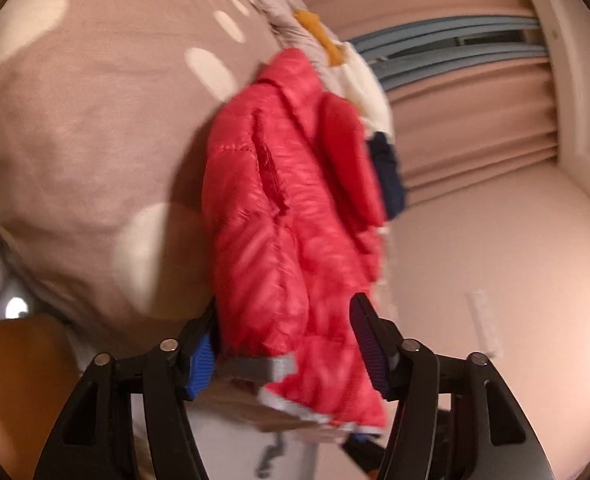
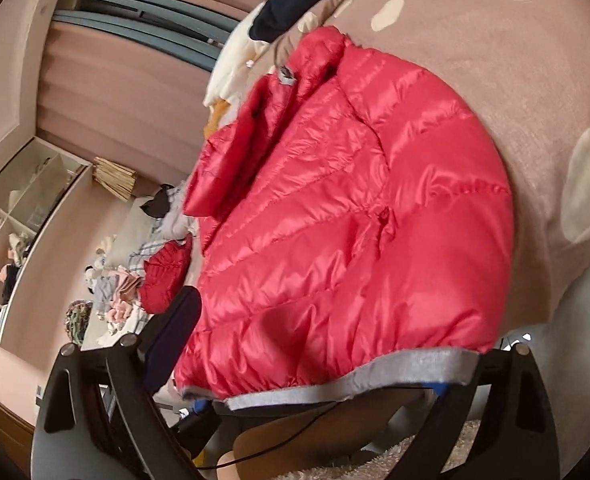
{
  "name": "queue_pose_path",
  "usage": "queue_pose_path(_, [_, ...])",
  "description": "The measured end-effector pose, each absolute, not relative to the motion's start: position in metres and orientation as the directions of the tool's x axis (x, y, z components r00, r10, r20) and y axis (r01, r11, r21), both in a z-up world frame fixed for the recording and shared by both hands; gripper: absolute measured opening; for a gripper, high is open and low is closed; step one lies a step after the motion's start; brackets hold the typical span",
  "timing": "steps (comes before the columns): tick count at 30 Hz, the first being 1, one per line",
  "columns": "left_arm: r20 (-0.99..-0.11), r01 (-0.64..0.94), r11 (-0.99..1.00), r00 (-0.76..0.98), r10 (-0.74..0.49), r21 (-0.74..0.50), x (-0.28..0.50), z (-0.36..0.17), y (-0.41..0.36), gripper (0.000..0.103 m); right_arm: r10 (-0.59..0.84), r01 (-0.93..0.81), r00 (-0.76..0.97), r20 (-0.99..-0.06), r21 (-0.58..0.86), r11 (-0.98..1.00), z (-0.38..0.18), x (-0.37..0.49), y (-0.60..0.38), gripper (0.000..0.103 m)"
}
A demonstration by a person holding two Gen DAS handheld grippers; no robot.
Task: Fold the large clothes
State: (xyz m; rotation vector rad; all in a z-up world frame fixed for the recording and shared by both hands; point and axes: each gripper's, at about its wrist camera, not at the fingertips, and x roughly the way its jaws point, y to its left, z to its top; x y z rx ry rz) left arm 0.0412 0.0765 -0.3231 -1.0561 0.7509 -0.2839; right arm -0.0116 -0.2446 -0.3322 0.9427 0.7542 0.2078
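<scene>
A red puffer jacket [image 1: 287, 216] with a grey hem lies on a tan bedspread with cream dots [image 1: 95, 128]. In the left wrist view my left gripper [image 1: 287, 344] has its jaws wide apart on either side of the jacket's lower hem, with red fabric between the fingers [image 1: 369, 340]. In the right wrist view the jacket [image 2: 355, 220] fills the middle, its grey hem [image 2: 355, 384] draped across my right gripper [image 2: 319, 368]. The right jaws stand wide apart around the hem; whether they pinch it is hidden.
Cream, navy and mustard clothes [image 1: 359, 80] lie beyond the jacket's collar. A pile of clothes with another red garment [image 2: 163, 276] sits to the left. Shelves [image 2: 19, 232] stand against the wall. Pink curtains [image 2: 127, 92] hang behind. A shaggy rug [image 2: 415, 460] lies below.
</scene>
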Motion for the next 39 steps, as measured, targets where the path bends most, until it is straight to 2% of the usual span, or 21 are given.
queue_pose_path(4, [-0.46,-0.2,0.515,0.766,-0.449,-0.834,0.031,-0.331,0.086,0.06,0.475,0.162,0.708,-0.523,0.774,0.612,-0.338,-0.009,-0.242,0.095])
queue_pose_path(8, [-0.413,-0.134,0.475,0.725,-0.552,-0.87,0.04,-0.338,0.077,0.061,0.482,0.166,0.696,-0.532,0.772,0.613,-0.344,-0.007,-0.242,0.095])
queue_pose_path(10, [-0.368,-0.099,0.423,0.69,-0.623,-0.901,0.047,-0.345,0.065,0.069,0.48,0.163,0.694,-0.537,0.767,0.621,-0.344,-0.006,-0.242,0.095])
queue_pose_path(13, [-0.362,-0.071,0.438,0.685,-0.632,-0.896,0.052,-0.341,0.052,0.069,0.487,0.15,0.694,-0.53,0.768,0.623,-0.34,-0.004,-0.242,0.095])
queue_pose_path(18, [-0.302,0.035,0.462,0.713,-0.633,-0.886,0.062,-0.32,0.043,0.069,0.507,0.097,0.715,-0.481,0.787,0.609,-0.33,0.001,-0.243,0.095])
queue_pose_path(23, [-0.339,-0.024,0.45,0.692,-0.638,-0.893,0.085,-0.333,0.042,0.069,0.5,0.086,0.722,-0.479,0.779,0.622,-0.326,0.014,-0.242,0.095])
queue_pose_path(25, [-0.343,-0.042,0.449,0.709,-0.617,-0.893,0.088,-0.34,0.046,0.062,0.49,0.086,0.728,-0.48,0.773,0.629,-0.327,0.018,-0.244,0.094])
queue_pose_path(29, [-0.331,-0.036,0.444,0.72,-0.61,-0.895,0.094,-0.345,0.052,0.056,0.473,0.1,0.731,-0.493,0.762,0.64,-0.337,0.028,-0.247,0.091])
queue_pose_path(32, [-0.412,-0.052,0.556,0.729,-0.547,-0.829,0.092,-0.342,0.046,0.034,0.439,0.085,0.759,-0.48,0.742,0.664,-0.344,0.027,-0.247,0.081])
queue_pose_path(33, [-0.438,-0.057,0.592,0.729,-0.525,-0.804,0.09,-0.342,0.044,0.027,0.425,0.09,0.768,-0.48,0.736,0.671,-0.346,0.026,-0.248,0.075])
queue_pose_path(34, [-0.443,-0.056,0.6,0.73,-0.52,-0.798,0.088,-0.342,0.043,0.027,0.416,0.097,0.769,-0.486,0.731,0.675,-0.348,0.026,-0.248,0.067])
queue_pose_path(39, [-0.449,-0.069,0.609,0.742,-0.498,-0.79,0.085,-0.345,0.043,0.024,0.363,0.109,0.781,-0.508,0.684,0.721,-0.352,0.022,-0.248,0.048])
